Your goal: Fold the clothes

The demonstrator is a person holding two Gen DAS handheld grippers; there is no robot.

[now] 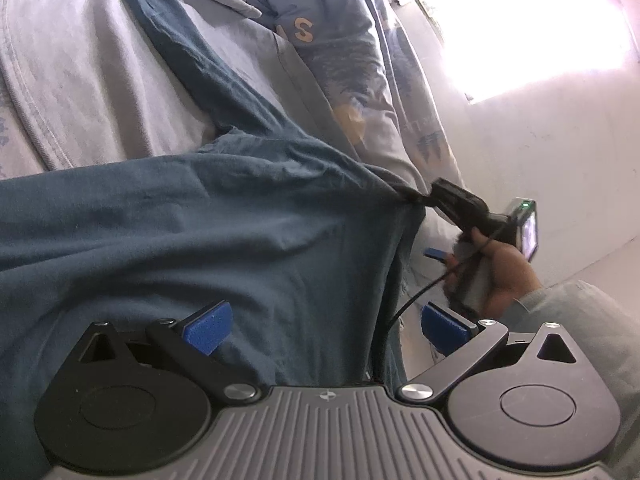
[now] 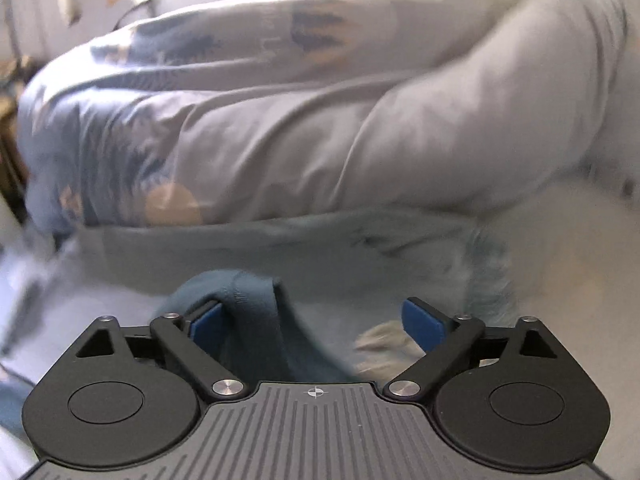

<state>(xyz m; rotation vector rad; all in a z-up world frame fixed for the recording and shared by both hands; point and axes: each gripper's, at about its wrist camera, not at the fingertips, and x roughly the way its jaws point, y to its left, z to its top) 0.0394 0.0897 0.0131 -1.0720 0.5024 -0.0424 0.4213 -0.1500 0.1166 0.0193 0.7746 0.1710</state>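
Left wrist view: the left gripper (image 1: 326, 326) is seen nearest, its blue pads (image 1: 210, 326) spread wide, and the dark teal garment (image 1: 180, 232) is draped between and beyond them without being pinched. Just past it, a corner of that garment appears caught at the dark tip of the right gripper (image 1: 430, 216), which is held in a person's hand (image 1: 496, 276) with a grey sleeve (image 1: 584, 320) behind; a blue pad is seen apart from that tip. In the right wrist view, those fingers are seen wide apart, with a teal fold lying against the left pad (image 2: 208, 326). Farther off, the garment is spread over a pale grey quilt (image 1: 80, 80) printed with blue and orange shapes. No containers are shown. A bright window (image 1: 532, 28) is seen at the far wall.
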